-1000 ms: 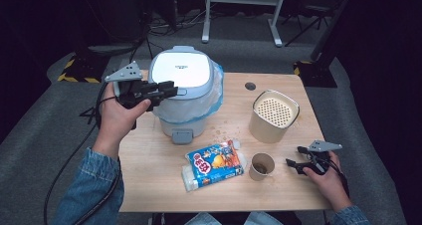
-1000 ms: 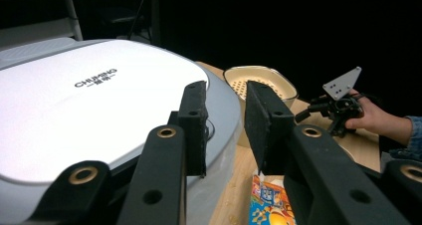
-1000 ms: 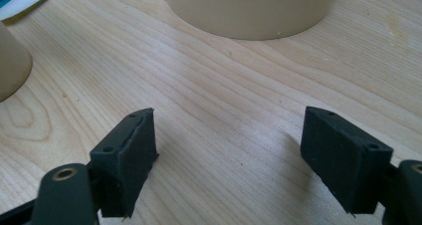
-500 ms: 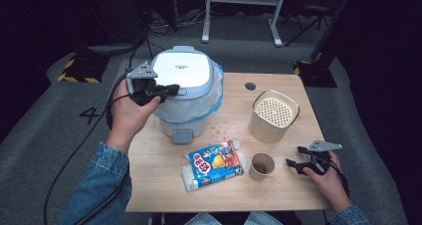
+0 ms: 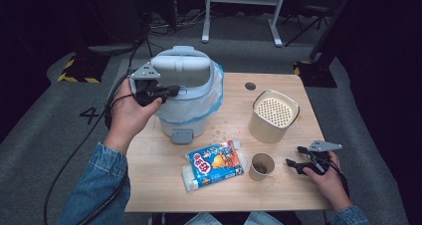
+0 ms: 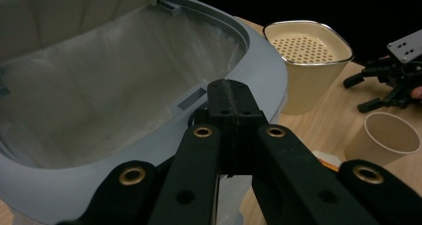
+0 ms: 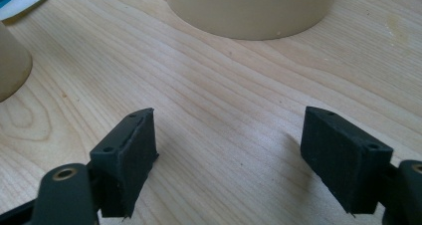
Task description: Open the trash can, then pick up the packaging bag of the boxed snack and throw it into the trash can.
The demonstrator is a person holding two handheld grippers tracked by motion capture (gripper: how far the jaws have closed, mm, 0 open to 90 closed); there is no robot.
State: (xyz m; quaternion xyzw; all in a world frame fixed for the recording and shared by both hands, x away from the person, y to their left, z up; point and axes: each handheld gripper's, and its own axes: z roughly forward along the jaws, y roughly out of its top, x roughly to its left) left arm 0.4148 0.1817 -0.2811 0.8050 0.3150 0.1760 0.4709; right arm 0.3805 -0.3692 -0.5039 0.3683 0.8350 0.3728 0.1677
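Bin: the pale blue-grey plastic lidded bin (image 5: pixel 185 93), lined with a clear plastic bag, is standing at the far left of the light wooden counter (image 5: pixel 164 185); its lid is standing raised, the bagged inside lying open in the left gripper view (image 6: pixel 99 100).
Left claw: the left claw (image 5: pixel 170 90) is sitting fully shut at the bin's front rim (image 6: pixel 259 70) with nothing pinched between its jaws, its tips seeming to press by the latch slot.
Right claw: the right claw (image 5: pixel 293 164) is resting low over bare counter at the near right, jaws standing partly open and empty (image 7: pixel 226 150).
Waiting items: the blue printed snack packet (image 5: pixel 215 164) and the small tan paper cup (image 5: pixel 262 166) are lying near the counter's front, well apart from the bin; the cream perforated-top canister (image 5: pixel 273 115) is standing behind the cup.
Risk, lid: if the left claw is lifting away, the lid may be dropping shut, I judge.
Risk, liner: shut tips dragging along the rim could be snagging the loose bag.
Risk, cup: a right claw reaching leftward could be knocking the light cup over.
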